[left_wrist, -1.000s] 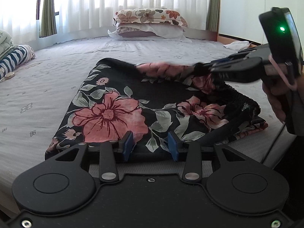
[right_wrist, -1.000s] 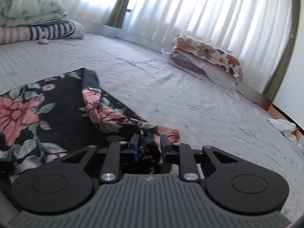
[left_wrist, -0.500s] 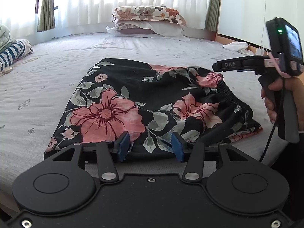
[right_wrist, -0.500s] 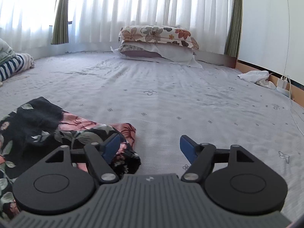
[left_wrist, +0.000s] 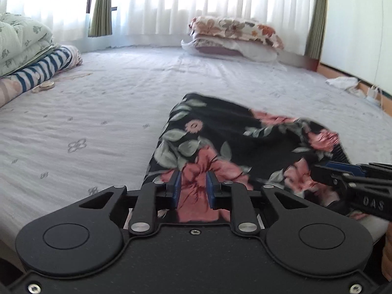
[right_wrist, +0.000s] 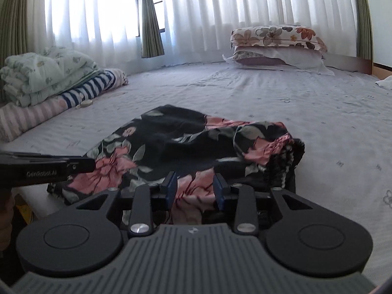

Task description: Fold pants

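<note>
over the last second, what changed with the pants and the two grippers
The right gripper let go of the far waistband corner, dropped it onto the floral pants, and swung back to the near edge. Both it and the left gripper now straddle that edge, jaws closing with fabric between them. The pillows and folded bedding stayed put.

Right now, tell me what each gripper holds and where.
Both the left gripper and the right gripper are closing over the near edge of the folded floral pants; a firm hold cannot be told yet.
</note>
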